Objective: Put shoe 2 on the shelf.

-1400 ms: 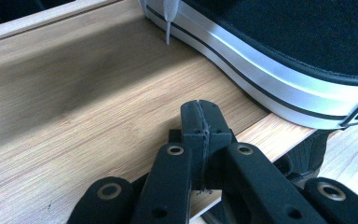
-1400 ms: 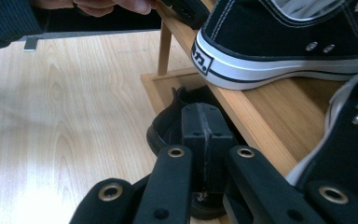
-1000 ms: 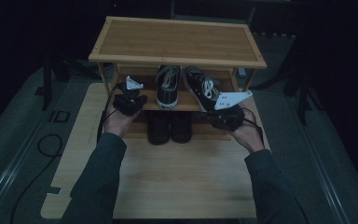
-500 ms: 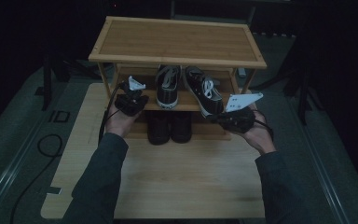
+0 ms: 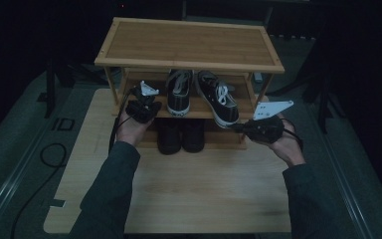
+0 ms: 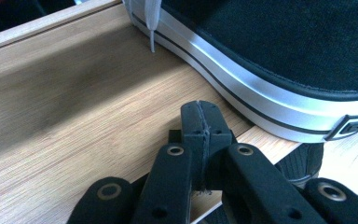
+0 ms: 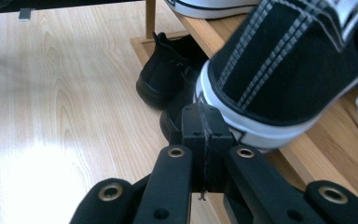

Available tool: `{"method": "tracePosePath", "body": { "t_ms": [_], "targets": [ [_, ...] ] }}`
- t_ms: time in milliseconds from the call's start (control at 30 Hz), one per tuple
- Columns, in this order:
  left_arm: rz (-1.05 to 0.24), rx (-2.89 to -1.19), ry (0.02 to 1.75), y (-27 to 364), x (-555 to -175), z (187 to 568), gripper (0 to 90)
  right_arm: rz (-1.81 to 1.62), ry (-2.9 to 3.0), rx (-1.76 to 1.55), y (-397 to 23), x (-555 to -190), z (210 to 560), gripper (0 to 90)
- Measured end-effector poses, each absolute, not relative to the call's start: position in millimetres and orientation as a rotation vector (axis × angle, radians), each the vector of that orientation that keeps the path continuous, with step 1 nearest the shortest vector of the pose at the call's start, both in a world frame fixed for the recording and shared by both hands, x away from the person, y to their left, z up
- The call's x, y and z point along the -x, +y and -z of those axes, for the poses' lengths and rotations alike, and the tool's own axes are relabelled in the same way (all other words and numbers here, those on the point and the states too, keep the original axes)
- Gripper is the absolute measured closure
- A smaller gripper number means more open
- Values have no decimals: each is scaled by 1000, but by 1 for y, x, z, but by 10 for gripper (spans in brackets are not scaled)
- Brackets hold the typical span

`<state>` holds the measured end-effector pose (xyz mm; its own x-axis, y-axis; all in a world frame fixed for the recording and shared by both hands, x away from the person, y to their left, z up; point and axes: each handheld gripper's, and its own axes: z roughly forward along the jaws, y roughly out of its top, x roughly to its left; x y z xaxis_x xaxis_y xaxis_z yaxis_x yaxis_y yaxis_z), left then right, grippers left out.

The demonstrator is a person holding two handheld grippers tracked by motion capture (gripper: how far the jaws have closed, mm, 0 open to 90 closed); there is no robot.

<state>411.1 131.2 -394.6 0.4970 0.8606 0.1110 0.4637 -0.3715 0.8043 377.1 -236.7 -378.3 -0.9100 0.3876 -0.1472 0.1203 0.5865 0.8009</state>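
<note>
A wooden shoe rack stands on a wooden board. Two black sneakers with white soles sit on its middle shelf: the left sneaker straight, the right sneaker angled, its heel past the shelf's front edge. My left gripper is shut and empty, its tip over the shelf's front edge just left of the left sneaker's sole. My right gripper is shut and empty; its tip is at the heel of the striped right sneaker, and whether they touch I cannot tell.
Two plain black shoes stand on the bottom shelf, also seen as the black shoes under the middle shelf. Rack posts flank the shelves. The wooden board lies in front, with dark floor and a cable at the left.
My right hand has drawn its gripper to the right and a little toward the person, along the rack's front. The left hand and the shoes have stayed put.
</note>
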Motion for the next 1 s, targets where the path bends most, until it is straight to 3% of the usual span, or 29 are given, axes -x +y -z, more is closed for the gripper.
{"method": "tracePosePath", "body": {
  "t_ms": [1000],
  "targets": [
    [-661,-2041,1057,125,-414,393,900,-1237,2541,-395,-227,-383,383,900]
  ]
}}
